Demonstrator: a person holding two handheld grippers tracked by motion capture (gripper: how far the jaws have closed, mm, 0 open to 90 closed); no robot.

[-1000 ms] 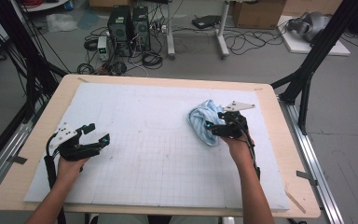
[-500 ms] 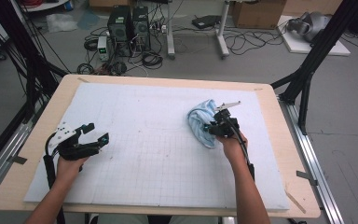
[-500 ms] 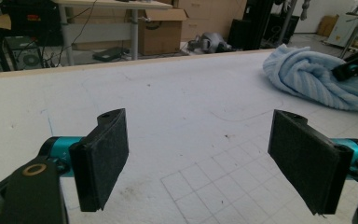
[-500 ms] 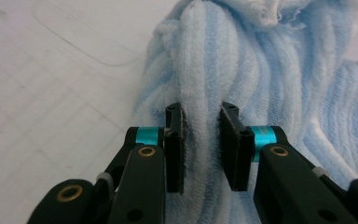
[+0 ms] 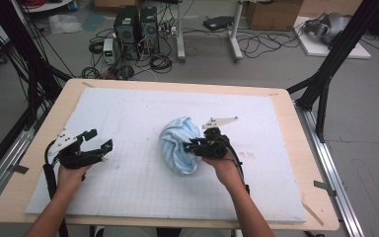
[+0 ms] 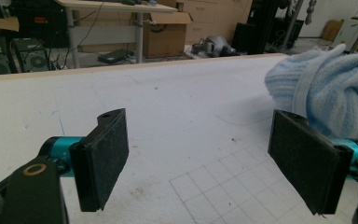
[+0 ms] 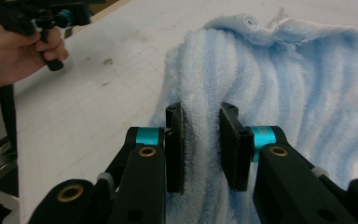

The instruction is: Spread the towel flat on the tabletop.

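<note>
A light blue striped terry towel [image 5: 180, 145] is seen bunched into a rumpled heap near the middle of the bench [image 5: 296, 123]. A thick fold is pinched between the pads of the right tongs [image 7: 201, 144]. The left tongs [image 6: 205, 158] are held wide open, with nothing gripped.

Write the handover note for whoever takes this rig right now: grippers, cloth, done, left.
Right gripper: jaws pinch a ridge of the crumpled light-blue terry towel; they have just been closing on it.
Left gripper: jaws wide open, nothing between them, poised over the white gridded mat.
Towel: bunched near the mat's centre, moved there from the right side.
Done: towel gripped and dragged toward the centre.
Left: probably grab a second edge with the left gripper and spread it flat.
</note>
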